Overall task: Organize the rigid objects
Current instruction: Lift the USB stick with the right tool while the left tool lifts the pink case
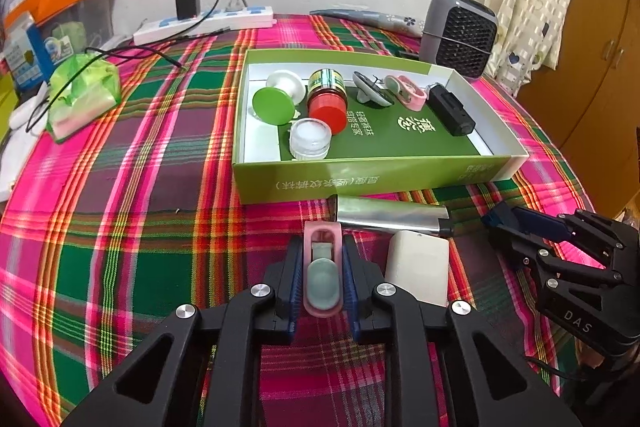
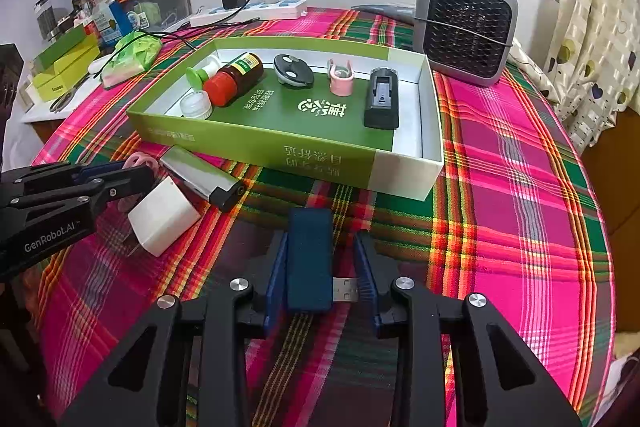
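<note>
My left gripper (image 1: 322,247) is shut on a pink clip (image 1: 322,279) with a grey-green pad, low over the plaid cloth. In the right wrist view the same left gripper (image 2: 136,173) shows at the left edge. My right gripper (image 2: 320,239) is shut on a dark blue USB stick (image 2: 310,259); its metal plug (image 2: 345,289) meets the right pad. Behind both lies an open green box (image 1: 360,179) (image 2: 256,147) that holds two bottles, a clear jar, a grey round piece, another pink clip (image 2: 341,77) and a black device (image 2: 382,99).
A silver tube-shaped thing (image 1: 390,219) and a white block (image 1: 418,267) lie on the cloth between the grippers. A grey fan heater (image 1: 460,35) stands at the back right, a power strip (image 1: 204,23) at the back, a green tissue pack (image 1: 84,91) at the left.
</note>
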Available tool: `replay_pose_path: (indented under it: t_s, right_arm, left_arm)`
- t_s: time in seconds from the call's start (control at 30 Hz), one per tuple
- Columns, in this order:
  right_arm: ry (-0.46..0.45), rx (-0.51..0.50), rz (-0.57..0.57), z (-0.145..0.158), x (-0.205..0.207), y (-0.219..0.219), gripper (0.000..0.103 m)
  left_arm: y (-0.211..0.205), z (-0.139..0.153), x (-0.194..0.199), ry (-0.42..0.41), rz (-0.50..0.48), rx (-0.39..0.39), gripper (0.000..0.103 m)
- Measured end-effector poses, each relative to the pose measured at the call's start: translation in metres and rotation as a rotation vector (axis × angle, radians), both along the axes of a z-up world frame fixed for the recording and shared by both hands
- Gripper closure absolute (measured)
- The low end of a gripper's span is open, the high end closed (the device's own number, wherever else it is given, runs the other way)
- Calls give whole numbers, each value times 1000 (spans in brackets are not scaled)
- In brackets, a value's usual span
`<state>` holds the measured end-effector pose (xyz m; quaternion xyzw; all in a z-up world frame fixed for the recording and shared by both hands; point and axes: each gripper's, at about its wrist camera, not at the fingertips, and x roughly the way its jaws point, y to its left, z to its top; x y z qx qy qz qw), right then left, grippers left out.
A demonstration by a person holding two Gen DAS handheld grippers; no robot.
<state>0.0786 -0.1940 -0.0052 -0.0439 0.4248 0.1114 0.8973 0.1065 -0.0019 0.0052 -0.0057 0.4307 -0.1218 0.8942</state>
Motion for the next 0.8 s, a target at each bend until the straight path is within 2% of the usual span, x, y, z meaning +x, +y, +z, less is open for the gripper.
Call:
replay_pose_path:
  t_s: [0.8]
  right_arm:
    - [-1,13,-1,1,-1,-3,69]
  left_arm:
    - [1,1,-1,-2,0,-4,86]
